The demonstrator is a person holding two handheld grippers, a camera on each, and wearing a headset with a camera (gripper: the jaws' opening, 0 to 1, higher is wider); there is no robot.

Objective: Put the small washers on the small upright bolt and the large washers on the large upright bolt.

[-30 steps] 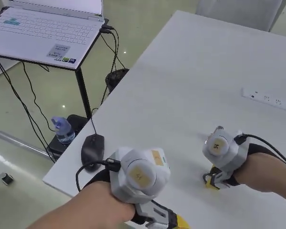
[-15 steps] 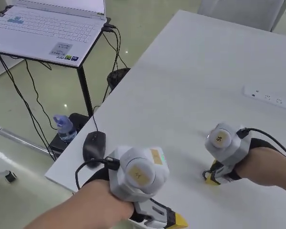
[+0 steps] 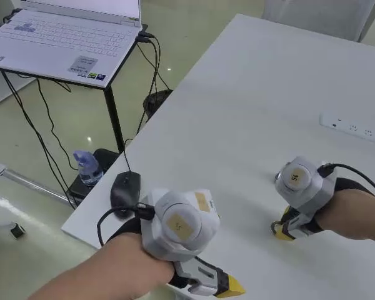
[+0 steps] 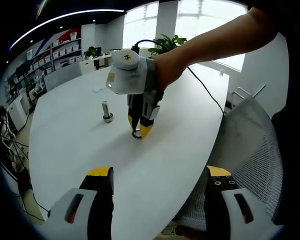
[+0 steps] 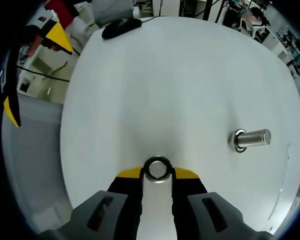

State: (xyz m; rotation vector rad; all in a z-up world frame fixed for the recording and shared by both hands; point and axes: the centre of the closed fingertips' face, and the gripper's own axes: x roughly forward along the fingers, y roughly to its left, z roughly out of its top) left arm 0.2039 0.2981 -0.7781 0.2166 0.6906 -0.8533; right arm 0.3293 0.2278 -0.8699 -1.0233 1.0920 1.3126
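Right gripper view: my right gripper point(image 5: 157, 176) is pinching a washer point(image 5: 157, 160) for threading onto the bolt point(image 5: 251, 138); left gripper point(image 4: 159, 175) is hanging open.

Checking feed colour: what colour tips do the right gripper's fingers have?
Yellow, on the fingers; clearest in the right gripper view.

Worktop point(image 3: 250, 94) plain white. Bolt point(image 5: 251, 138) and washer point(image 5: 157, 168) silver. Right gripper point(image 5: 158, 176): fingers point(image 5: 186, 173) black, yellow-tipped. Mouse point(image 3: 125, 190) black.
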